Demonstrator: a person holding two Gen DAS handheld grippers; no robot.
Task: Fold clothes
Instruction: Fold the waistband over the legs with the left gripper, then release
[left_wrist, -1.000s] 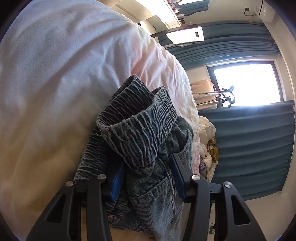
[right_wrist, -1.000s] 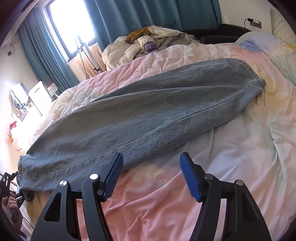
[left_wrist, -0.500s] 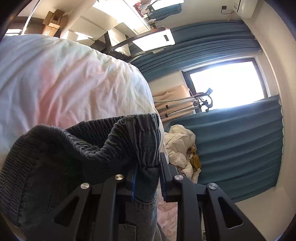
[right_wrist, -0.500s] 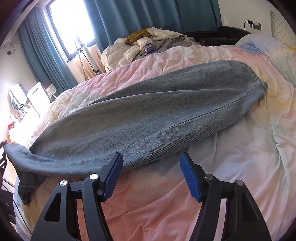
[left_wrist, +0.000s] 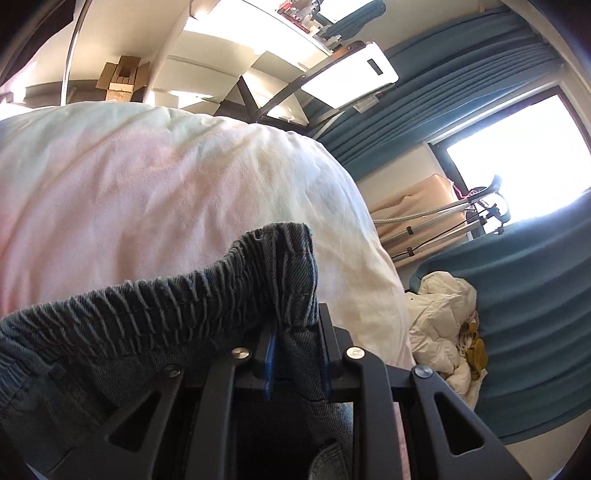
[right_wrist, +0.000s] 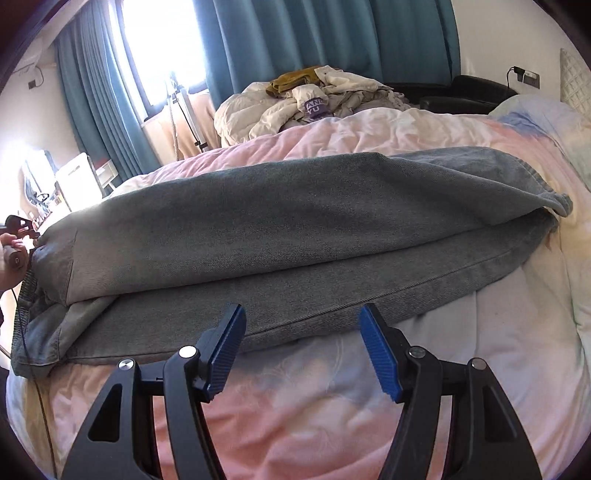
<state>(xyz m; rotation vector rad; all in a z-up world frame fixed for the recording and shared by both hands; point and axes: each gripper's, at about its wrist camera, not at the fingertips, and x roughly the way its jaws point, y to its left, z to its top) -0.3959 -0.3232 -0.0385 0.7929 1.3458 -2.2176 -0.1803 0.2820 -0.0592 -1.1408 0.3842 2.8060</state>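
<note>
Left wrist view: close behind jeans (left_wrist: 155, 325) waistband, facing window. Right wrist view: low over bed (right_wrist: 332, 413), jeans lengthwise; both share jeans, bed.

One pair of jeans (right_wrist: 280, 225) is being seen lying on one bed (right_wrist: 369, 413). Two grippers are being counted: the left gripper (left_wrist: 295, 354) and the right gripper (right_wrist: 303, 350). One heap of pale laundry (right_wrist: 317, 99) is being shown behind the bed, and one bright window (right_wrist: 162, 40) is being framed by blue curtains (right_wrist: 295, 33). One cardboard box (left_wrist: 120, 77) is being seen.
</note>
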